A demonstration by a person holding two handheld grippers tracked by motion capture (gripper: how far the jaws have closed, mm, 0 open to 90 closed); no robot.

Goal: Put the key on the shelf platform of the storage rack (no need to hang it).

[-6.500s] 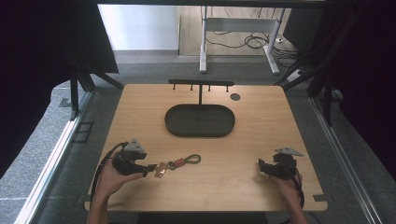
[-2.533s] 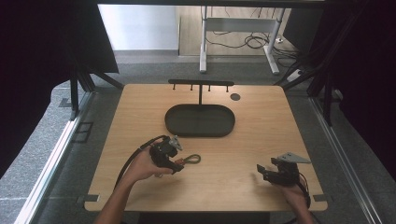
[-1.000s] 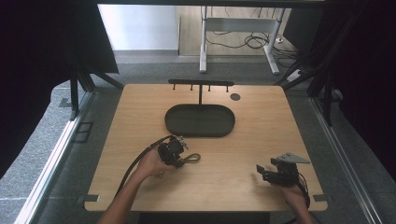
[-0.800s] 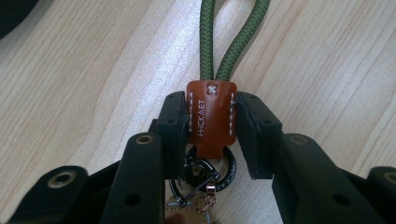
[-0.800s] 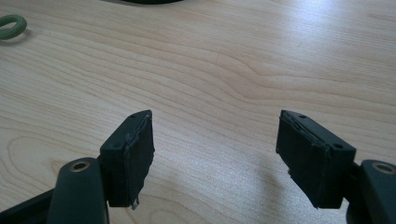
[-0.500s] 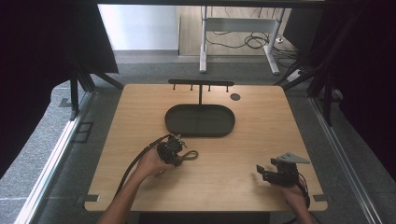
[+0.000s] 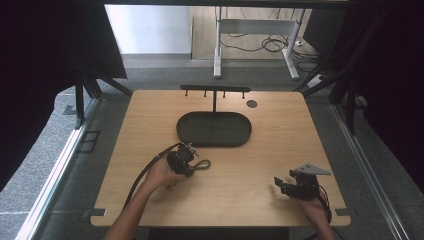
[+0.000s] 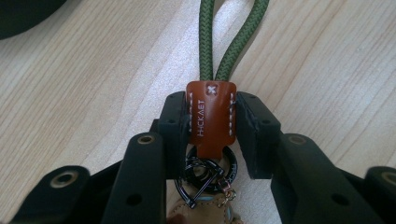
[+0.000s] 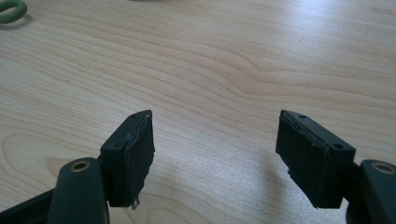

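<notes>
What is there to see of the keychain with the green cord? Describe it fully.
The keychain lies flat on the wooden table, in front of the dark oval tray. A loop of braided olive-green cord runs into a brown leather tab with white stitching and stamped lettering. Below the tab hang black metal rings and a small clasp. The left hand-held gripper has its jaws against both sides of the tab.

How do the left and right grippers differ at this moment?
The left gripper is shut on the keychain's brown leather tab; the right gripper is open with bare table between its jaws. In the high view, the left sits mid-table near the tray, the right near the front edge. Both have black jaws.
</notes>
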